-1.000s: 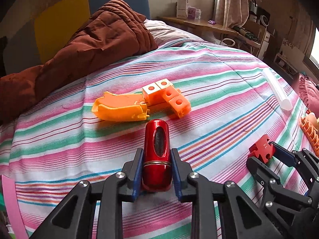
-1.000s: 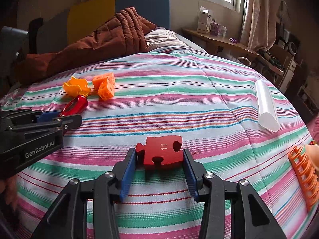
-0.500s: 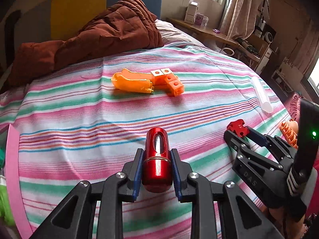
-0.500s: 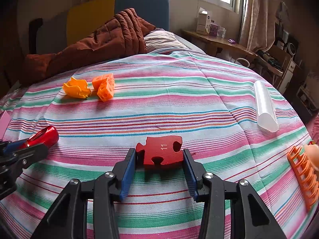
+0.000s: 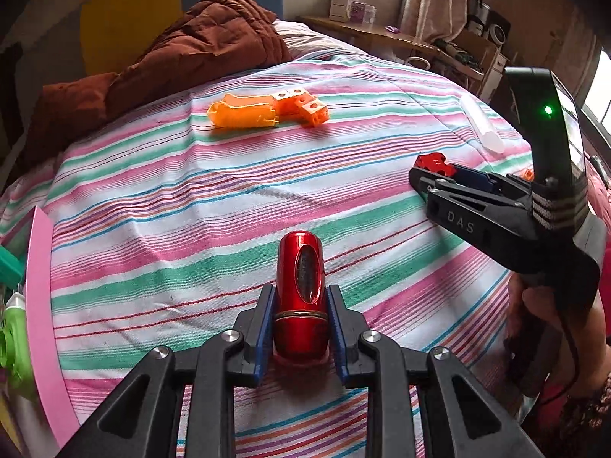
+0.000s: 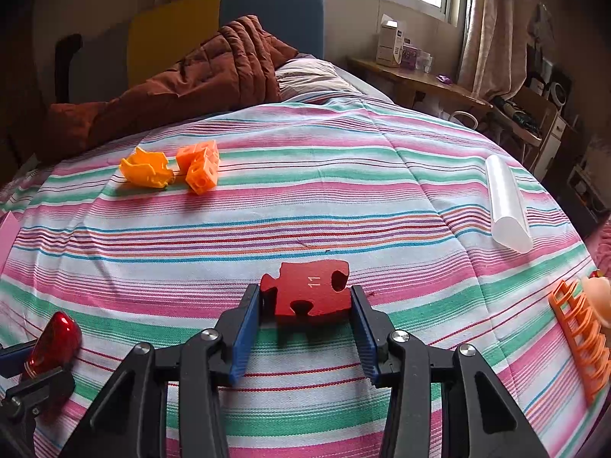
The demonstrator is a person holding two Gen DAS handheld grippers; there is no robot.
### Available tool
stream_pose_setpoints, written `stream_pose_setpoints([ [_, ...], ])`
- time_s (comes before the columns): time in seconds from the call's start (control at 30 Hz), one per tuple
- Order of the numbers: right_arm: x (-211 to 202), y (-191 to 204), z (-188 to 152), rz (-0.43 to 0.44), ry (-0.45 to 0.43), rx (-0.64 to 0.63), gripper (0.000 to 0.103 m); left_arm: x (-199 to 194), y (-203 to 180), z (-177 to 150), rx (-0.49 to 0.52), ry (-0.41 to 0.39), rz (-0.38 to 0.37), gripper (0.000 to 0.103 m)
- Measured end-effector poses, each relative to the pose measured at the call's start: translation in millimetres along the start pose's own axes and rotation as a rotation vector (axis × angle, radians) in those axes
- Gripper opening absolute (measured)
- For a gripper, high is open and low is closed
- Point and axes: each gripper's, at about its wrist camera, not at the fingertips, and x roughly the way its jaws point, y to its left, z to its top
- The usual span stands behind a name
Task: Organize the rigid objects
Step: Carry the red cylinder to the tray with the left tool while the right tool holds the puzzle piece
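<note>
On the bed, seen from the right wrist view, the puzzle piece lies at the centre, just ahead of the jaws. The cube block cluster sits at 11 o'clock, with the curved plastic piece just left of it. The tube lies at 2 o'clock, the ladder-like rack at 4 o'clock, the capsule at 8 o'clock. The quilt lies behind, at 12 o'clock.

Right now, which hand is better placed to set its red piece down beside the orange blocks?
Left, probably. The left gripper holds the red cylinder facing the orange blocks across bare sheet. The right gripper, holding the puzzle piece, sees them far off to its left.
</note>
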Motion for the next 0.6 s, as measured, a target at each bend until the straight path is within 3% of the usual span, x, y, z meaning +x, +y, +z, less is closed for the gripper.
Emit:
stream_pose_setpoints([
  [0.3, -1, 0, -1, -0.007, -0.005, 0.003, 0.046, -56, 13, -10, -0.053, -0.107, -0.075, 0.026],
  [0.6, -5, 1, -1, -0.037, -0.015, 0.003, 0.046, -97, 49, -42, -0.174, -0.136, -0.121, 0.026],
])
